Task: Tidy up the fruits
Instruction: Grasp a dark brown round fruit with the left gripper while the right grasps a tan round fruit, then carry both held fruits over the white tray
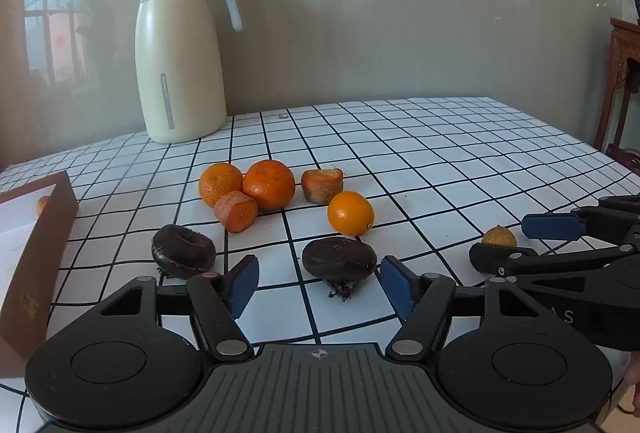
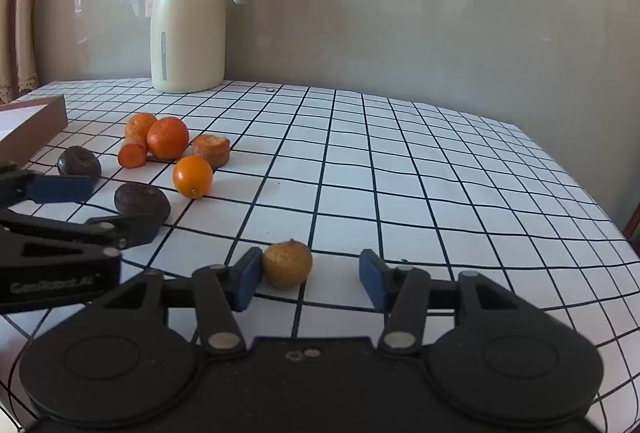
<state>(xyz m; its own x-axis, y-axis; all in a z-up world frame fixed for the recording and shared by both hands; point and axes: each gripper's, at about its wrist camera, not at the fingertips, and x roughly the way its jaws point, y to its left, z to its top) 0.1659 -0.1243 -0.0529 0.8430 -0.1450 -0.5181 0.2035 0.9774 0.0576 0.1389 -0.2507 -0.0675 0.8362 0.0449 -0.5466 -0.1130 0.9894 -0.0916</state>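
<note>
Fingers (image 2: pixel 248 279) flank longan (image 2: pixel 287 264) & water chestnut (image 1: pixel 339 259), oranges (image 1: pixel 269 184) behind.

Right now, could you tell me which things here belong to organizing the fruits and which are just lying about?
Job: three oranges, two dark fruits, small yellow-brown fruit, brown box.
Lying about: thermos jug, two carrot pieces, small round thing.

Wide open checked tabletop (image 2: pixel 440 173) to the right, clear to the far wall. Crowded on the left: oranges (image 1: pixel 269 184), carrot pieces (image 1: pixel 236 211) and two dark fruits (image 1: pixel 339 257) bunched together, brown box (image 1: pixel 38 253) at the left edge, tall jug (image 1: pixel 180 53) blocking the back-left corner.
</note>
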